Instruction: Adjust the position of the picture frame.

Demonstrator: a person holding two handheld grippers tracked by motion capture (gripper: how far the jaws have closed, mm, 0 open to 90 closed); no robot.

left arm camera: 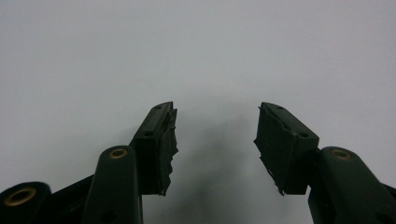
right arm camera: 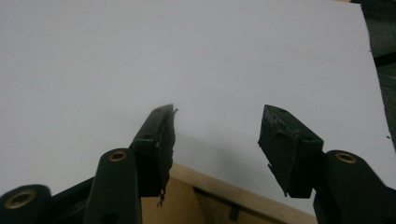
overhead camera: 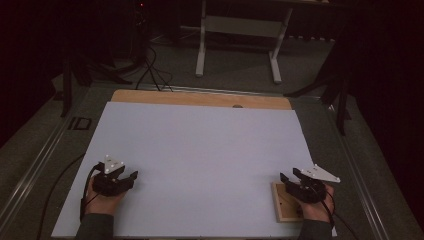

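Observation:
A large white sheet [overhead camera: 200, 160] covers most of the table. My left gripper [overhead camera: 131, 178] rests near the sheet's front left, held by a hand, jaws apart with nothing between them. In the left gripper view the left gripper [left arm camera: 215, 140] stands open over bare white sheet [left arm camera: 187, 56]. My right gripper [overhead camera: 290, 176] sits at the front right over a small wooden board [overhead camera: 286, 202]. In the right gripper view the right gripper [right arm camera: 217, 140] is open and empty, the wooden board [right arm camera: 205, 196] lies under the jaws and the sheet [right arm camera: 187, 60] stretches ahead.
A strip of wooden tabletop [overhead camera: 200, 98] shows beyond the sheet's far edge. A white desk frame [overhead camera: 240, 35] stands on the floor behind the table. Dark stands [overhead camera: 340, 95] and cables [overhead camera: 150, 70] flank the far corners. Metal rails [overhead camera: 35, 160] run along the table's sides.

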